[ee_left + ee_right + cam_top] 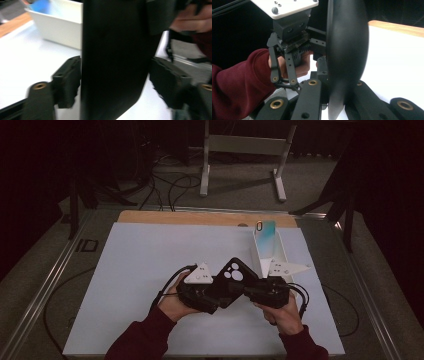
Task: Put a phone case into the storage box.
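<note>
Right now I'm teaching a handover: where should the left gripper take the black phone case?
Across the black phone case's two long edges, from the end away from the right gripper, which already clamps the other end; the left gripper's pads already flank those edges.

Black phone case (231, 279); white bin (268, 254); teal-to-white phone (265, 238); pale blue mat (145, 265); maroon sleeves (145, 337); tan wooden table edge (200, 217).

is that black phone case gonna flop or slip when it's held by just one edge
The black phone case probably holds its shape: it spans the gap between the left gripper and the right gripper without sagging. It looks thin and hollow, so likely light. Its smooth, rounded edge could slip sideways if the jaws pinch lightly.
</note>
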Motion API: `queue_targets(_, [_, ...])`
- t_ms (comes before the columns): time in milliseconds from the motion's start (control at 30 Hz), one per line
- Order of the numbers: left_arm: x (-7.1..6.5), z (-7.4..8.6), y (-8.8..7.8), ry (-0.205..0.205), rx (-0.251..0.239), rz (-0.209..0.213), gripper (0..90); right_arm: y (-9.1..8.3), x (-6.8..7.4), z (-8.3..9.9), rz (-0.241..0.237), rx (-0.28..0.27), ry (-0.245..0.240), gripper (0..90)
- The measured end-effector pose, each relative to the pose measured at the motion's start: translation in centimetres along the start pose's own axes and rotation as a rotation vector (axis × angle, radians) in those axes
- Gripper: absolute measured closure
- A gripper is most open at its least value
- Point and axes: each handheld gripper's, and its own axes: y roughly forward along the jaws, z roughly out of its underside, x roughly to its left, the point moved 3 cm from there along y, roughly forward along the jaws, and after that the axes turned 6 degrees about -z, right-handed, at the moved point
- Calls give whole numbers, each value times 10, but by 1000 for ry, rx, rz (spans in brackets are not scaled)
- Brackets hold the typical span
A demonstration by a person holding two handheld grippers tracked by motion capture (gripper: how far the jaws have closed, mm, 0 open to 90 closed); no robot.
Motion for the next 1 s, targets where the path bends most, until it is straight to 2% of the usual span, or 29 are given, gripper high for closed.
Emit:
queue_targets(167, [2,1,-4,-22,-9,35,480,-5,-4,0,-5,-12,6,862])
queue_targets(333, [4,2,-6,-28,-16,52,594,-8,-7,-1,2,-16,3,841])
queue_targets(433, [5,3,-8,-38,-31,81,697,-9,-9,0,11,-7,-3,764])
queue_targets(567, [4,5,-9,-41,-46,100,784,-9,-10,0,17,2,-6,684])
queue_targets(700, [3,5,-9,-33,-61,89,801,-7,-10,0,20,3,-2,620])
queue_targets(800, [-1,4,-8,-21,-69,67,803,-4,-10,0,33,-4,12,507])
queue_targets(933, [-3,3,-5,-8,-66,33,803,-3,-10,0,53,-24,33,398])
queue_targets(1000, [-4,2,-4,-6,-66,13,804,-3,-9,-1,83,-27,29,303])
